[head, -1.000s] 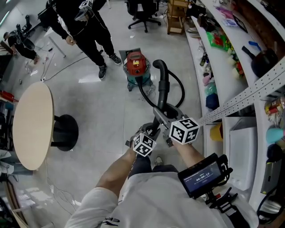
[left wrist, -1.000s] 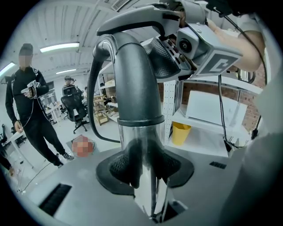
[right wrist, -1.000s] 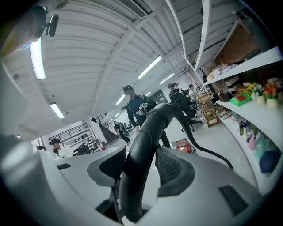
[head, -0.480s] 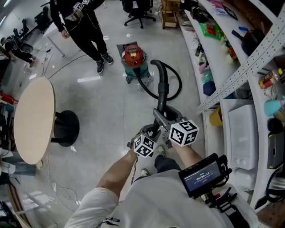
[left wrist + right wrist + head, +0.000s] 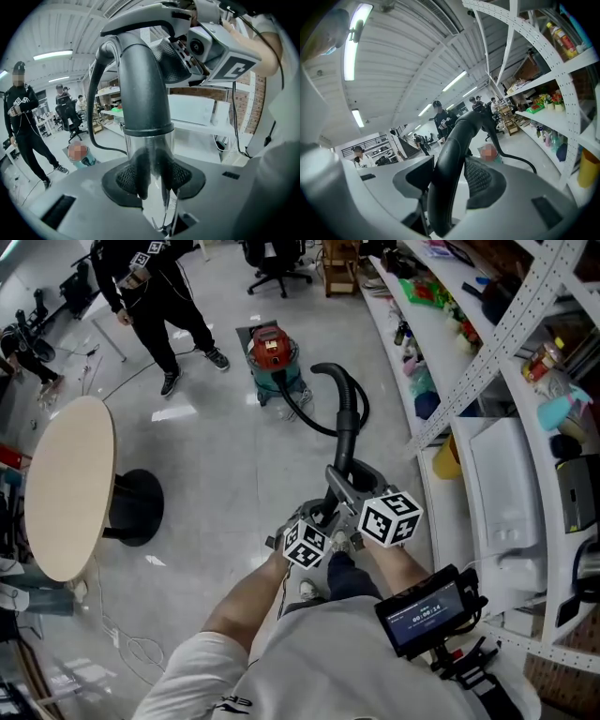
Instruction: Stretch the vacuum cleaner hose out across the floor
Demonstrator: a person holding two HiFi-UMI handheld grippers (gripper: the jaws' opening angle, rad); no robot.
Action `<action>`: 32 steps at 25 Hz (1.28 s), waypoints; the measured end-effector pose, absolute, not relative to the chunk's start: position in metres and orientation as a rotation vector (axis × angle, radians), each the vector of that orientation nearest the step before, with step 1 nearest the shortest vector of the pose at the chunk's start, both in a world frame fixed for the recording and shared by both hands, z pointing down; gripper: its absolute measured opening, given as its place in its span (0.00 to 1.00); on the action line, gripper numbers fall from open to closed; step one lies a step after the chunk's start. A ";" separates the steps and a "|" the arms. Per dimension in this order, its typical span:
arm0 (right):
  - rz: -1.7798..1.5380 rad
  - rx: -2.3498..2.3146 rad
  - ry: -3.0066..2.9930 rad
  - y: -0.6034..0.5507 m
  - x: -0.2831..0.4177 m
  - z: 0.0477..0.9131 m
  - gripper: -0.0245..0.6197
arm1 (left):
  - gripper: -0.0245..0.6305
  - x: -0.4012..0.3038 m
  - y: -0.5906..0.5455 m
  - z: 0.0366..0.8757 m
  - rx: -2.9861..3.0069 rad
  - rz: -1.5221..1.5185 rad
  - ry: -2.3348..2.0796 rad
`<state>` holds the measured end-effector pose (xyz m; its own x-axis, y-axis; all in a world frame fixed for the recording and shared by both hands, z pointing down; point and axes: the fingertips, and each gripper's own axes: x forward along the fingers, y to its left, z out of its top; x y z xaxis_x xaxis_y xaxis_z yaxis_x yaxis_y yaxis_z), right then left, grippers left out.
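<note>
Pulled farther from the canister [image 5: 270, 351], the hose [image 5: 348, 427] runs ahead, clamped by left hand-held gripper [image 5: 324, 518] and right hand-held gripper [image 5: 351, 489].

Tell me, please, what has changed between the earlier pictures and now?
The vacuum cleaner sits higher and farther off in the head view, and the hose loop looks a little smaller; the wearer seems to have backed away. The bystander in black shifted up-left. The left hand-held gripper and right hand-held gripper stay clamped on the hose end.

Forearms extended forward; left claw [image 5: 153, 176] and right claw [image 5: 450, 180] clamped, side by side.
</note>
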<state>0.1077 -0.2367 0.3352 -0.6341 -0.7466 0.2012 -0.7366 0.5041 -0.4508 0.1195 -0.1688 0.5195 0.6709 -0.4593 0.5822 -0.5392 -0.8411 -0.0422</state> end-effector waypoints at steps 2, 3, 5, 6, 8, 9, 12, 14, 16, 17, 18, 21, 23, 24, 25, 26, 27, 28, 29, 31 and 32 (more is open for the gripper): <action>-0.785 -1.348 2.708 -0.219 0.106 0.334 0.35 | 0.23 0.118 -0.152 0.519 2.755 0.898 -0.816; -0.783 -1.355 2.704 -0.212 0.106 0.333 0.35 | 0.23 0.118 -0.145 0.518 2.759 0.894 -0.810; -0.785 -1.367 2.694 -0.200 0.108 0.332 0.35 | 0.23 0.120 -0.131 0.516 2.765 0.887 -0.798; -0.786 -1.371 2.691 -0.195 0.110 0.331 0.35 | 0.23 0.122 -0.126 0.515 2.767 0.884 -0.793; -0.786 -1.376 2.690 -0.185 0.113 0.329 0.35 | 0.23 0.126 -0.115 0.513 2.768 0.884 -0.788; -0.786 -1.375 2.691 -0.180 0.115 0.328 0.35 | 0.23 0.128 -0.110 0.512 2.768 0.886 -0.788; -0.787 -1.362 2.699 -0.166 0.125 0.327 0.35 | 0.23 0.138 -0.098 0.511 2.766 0.896 -0.798; -0.787 -1.346 2.707 -0.158 0.137 0.326 0.35 | 0.23 0.148 -0.091 0.511 2.763 0.907 -0.818; -0.785 -1.325 2.716 -0.148 0.152 0.324 0.35 | 0.23 0.162 -0.084 0.510 2.762 0.917 -0.844; -0.782 -1.314 2.721 -0.143 0.160 0.323 0.35 | 0.23 0.170 -0.080 0.509 2.761 0.920 -0.859; -0.778 -1.303 2.727 -0.137 0.169 0.322 0.35 | 0.23 0.179 -0.075 0.508 2.759 0.921 -0.874; -0.768 -1.270 2.744 -0.114 0.192 0.318 0.35 | 0.23 0.203 -0.054 0.505 2.753 0.920 -0.906; -0.762 -1.251 2.751 -0.097 0.209 0.317 0.35 | 0.23 0.220 -0.037 0.504 2.747 0.918 -0.924; -0.757 -1.240 2.755 -0.088 0.216 0.317 0.35 | 0.23 0.228 -0.029 0.504 2.742 0.915 -0.935; -0.755 -1.229 2.759 -0.080 0.222 0.316 0.35 | 0.23 0.235 -0.020 0.503 2.736 0.912 -0.947; -0.756 -1.218 2.762 -0.071 0.227 0.317 0.35 | 0.23 0.241 -0.012 0.504 2.731 0.910 -0.957; -0.761 -1.209 2.764 -0.063 0.232 0.317 0.35 | 0.23 0.246 -0.002 0.504 2.725 0.908 -0.961; -0.767 -1.202 2.764 -0.056 0.236 0.318 0.35 | 0.23 0.251 0.006 0.505 2.719 0.906 -0.963; -0.775 -1.196 2.762 -0.049 0.240 0.320 0.35 | 0.23 0.255 0.013 0.506 2.711 0.904 -0.966; -0.788 -1.187 2.759 -0.038 0.243 0.323 0.35 | 0.23 0.258 0.027 0.509 2.694 0.903 -0.971; -0.793 -1.185 2.756 -0.032 0.244 0.325 0.35 | 0.23 0.259 0.033 0.511 2.687 0.904 -0.971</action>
